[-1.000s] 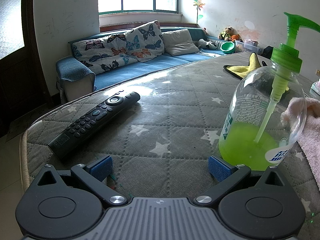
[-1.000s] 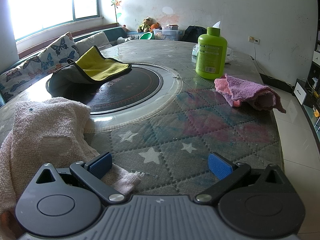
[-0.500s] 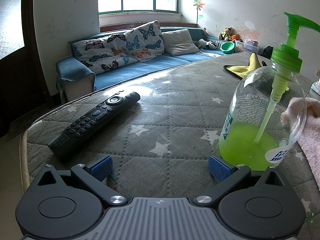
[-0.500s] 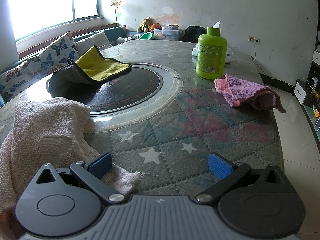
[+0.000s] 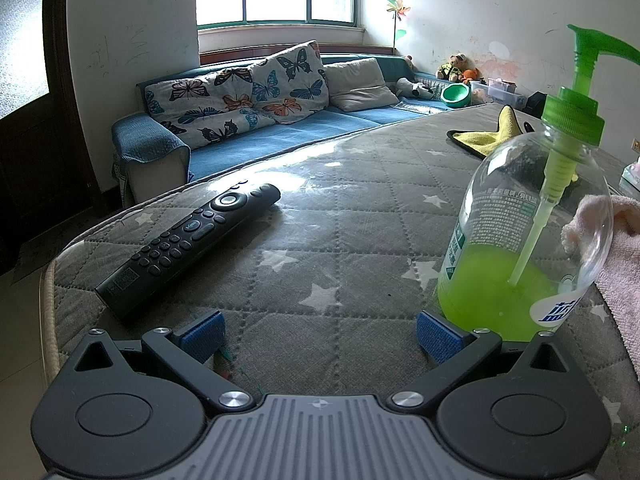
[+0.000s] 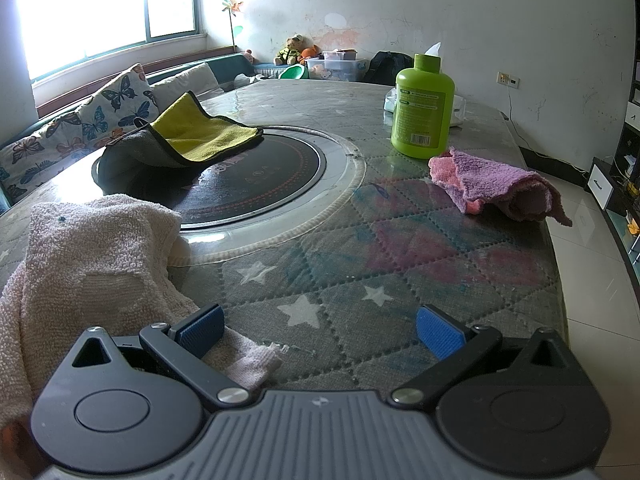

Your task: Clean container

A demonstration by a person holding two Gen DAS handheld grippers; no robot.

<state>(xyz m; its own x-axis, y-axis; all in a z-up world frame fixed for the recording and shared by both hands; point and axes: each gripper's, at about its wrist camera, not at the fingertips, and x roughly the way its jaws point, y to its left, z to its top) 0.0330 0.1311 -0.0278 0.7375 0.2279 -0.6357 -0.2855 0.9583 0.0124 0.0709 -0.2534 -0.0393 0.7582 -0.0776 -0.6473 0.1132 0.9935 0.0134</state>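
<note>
A clear pump bottle (image 5: 524,240) with green liquid in its lower part stands upright on the quilted table, just ahead and to the right of my left gripper (image 5: 320,336), which is open and holds nothing. The bottle's base sits beside my right-hand pad (image 5: 438,338). My right gripper (image 6: 320,332) is open low over the table. Its left pad (image 6: 200,330) rests against a pale pink towel (image 6: 88,248). An opaque green bottle (image 6: 424,108) stands upright farther off. A pink and purple cloth (image 6: 496,188) lies near it.
A black remote (image 5: 188,248) lies left of the pump bottle near the table's edge. A yellow and grey cloth (image 6: 188,136) is draped over the round black cooktop (image 6: 248,180) in the table's middle. A blue sofa (image 5: 260,136) stands beyond the table.
</note>
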